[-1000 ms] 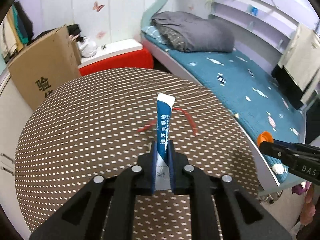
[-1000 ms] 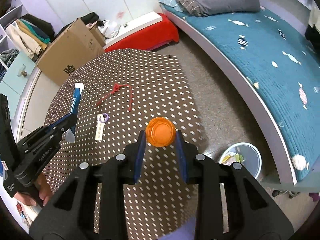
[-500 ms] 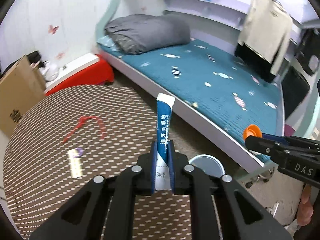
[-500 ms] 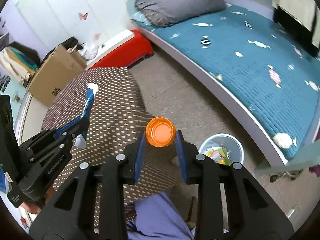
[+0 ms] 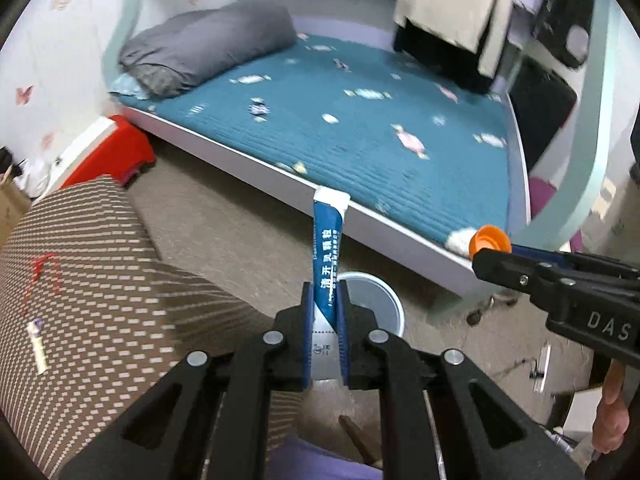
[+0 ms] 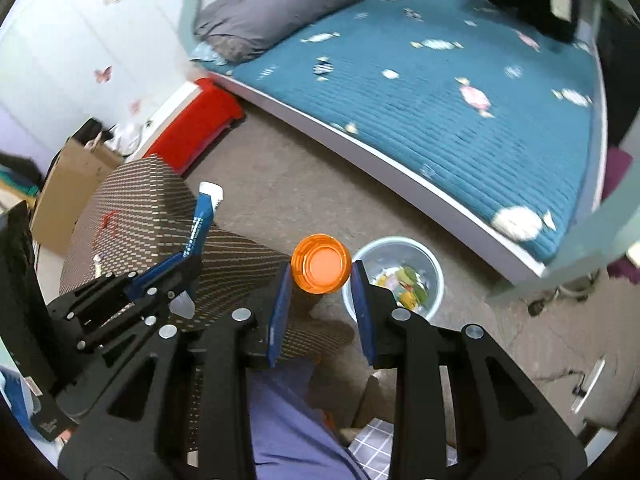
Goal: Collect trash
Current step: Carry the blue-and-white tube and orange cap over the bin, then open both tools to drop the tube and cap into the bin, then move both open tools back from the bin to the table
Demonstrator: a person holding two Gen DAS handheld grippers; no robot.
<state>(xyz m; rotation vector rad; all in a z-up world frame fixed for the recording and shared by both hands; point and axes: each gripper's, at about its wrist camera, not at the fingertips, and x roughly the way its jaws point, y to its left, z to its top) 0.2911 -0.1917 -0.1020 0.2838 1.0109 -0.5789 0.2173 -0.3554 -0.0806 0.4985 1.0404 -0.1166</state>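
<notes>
On the brown dotted worktop (image 5: 92,280) at the left, a red string (image 5: 42,270) and a small white strip (image 5: 37,344) lay uncollected. The left claw (image 5: 325,320) was clamped shut on a blue sachet (image 5: 326,256) printed with white Chinese characters, held upright by its lower end, seemingly for a clean drop. Beneath and just beyond it stood the pale wastebasket (image 6: 434,280), already holding wrappers. The right claw (image 6: 320,280), its body lettered "DAS", gripped an orange bottle cap (image 6: 321,269) by its sides, close to the basket's rim, likely to be released next.
</notes>
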